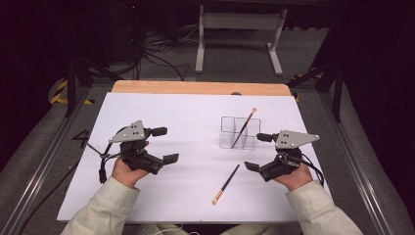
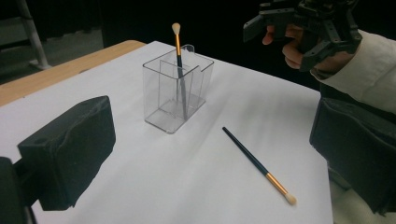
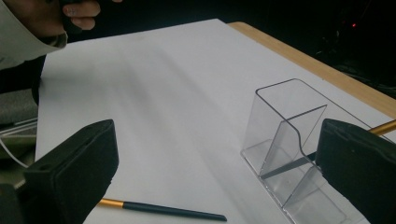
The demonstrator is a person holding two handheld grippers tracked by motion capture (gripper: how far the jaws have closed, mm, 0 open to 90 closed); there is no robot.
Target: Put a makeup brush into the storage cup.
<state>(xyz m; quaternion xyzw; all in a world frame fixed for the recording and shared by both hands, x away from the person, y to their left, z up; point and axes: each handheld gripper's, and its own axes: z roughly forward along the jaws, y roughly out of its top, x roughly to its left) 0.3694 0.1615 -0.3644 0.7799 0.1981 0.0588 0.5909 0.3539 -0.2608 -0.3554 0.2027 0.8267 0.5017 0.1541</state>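
Left gripper (image 1: 162, 145): jaws wide apart, nothing between them, held over the white sheet (image 1: 161, 110) well to the left of the clear organizer (image 1: 238, 132). Right gripper (image 1: 260, 152): jaws also spread, empty, sitting just right of and slightly nearer the person than the organizer. Neither gripper touches a brush. Organizer is a clear plastic box with inner dividers, standing upright on the sheet toward its far right part. One makeup brush (image 1: 244, 128) is inside it, leaning, black handle down in a compartment, gold ferrule and pale bristle tip sticking out above the rim on the far side; which compartment exactly, can't tell. Second brush (image 1: 226, 183) lies flat on the sheet on the near side of the organizer, apart from it, black handle end pointing toward the organizer, bristle tip toward the person. It sits between the two grippers, closer to the right one. In the left gripper view the loose brush (image 2: 258, 165) lies past the open jaws, right of the organizer (image 2: 177, 91). In the right gripper view the organizer (image 3: 289, 140) is just behind the right-hand jaw.
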